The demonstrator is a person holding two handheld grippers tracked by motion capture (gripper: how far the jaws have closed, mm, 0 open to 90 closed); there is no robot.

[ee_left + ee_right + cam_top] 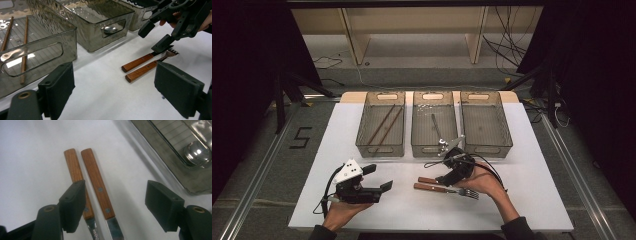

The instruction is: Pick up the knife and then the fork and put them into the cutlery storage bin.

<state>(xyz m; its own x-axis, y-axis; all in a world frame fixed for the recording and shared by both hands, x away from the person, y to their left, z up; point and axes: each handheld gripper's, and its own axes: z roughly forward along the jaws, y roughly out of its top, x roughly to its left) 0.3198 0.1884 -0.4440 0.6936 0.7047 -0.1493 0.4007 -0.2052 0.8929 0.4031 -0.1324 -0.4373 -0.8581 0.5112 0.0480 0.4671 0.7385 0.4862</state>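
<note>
Sorting stands partly done, judged from the layout: 2 chopsticks (382,125) lie in the left bin (381,146), 1 spoon (436,127) in the middle bin (434,148), and the right bin (486,146) holds nothing. 2 wooden-handled utensils, a fork (447,189) and its neighbour (428,180), lie side by side on the table (512,200). Right gripper (116,205) hangs over their handles with jaws apart, nothing clamped. Left gripper (113,90) rests wide, unloaded

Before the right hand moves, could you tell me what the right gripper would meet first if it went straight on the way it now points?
Probably the two wooden-handled utensils: the right gripper hangs open just over them, jaws straddling one handle. Its height above them is unclear.
</note>
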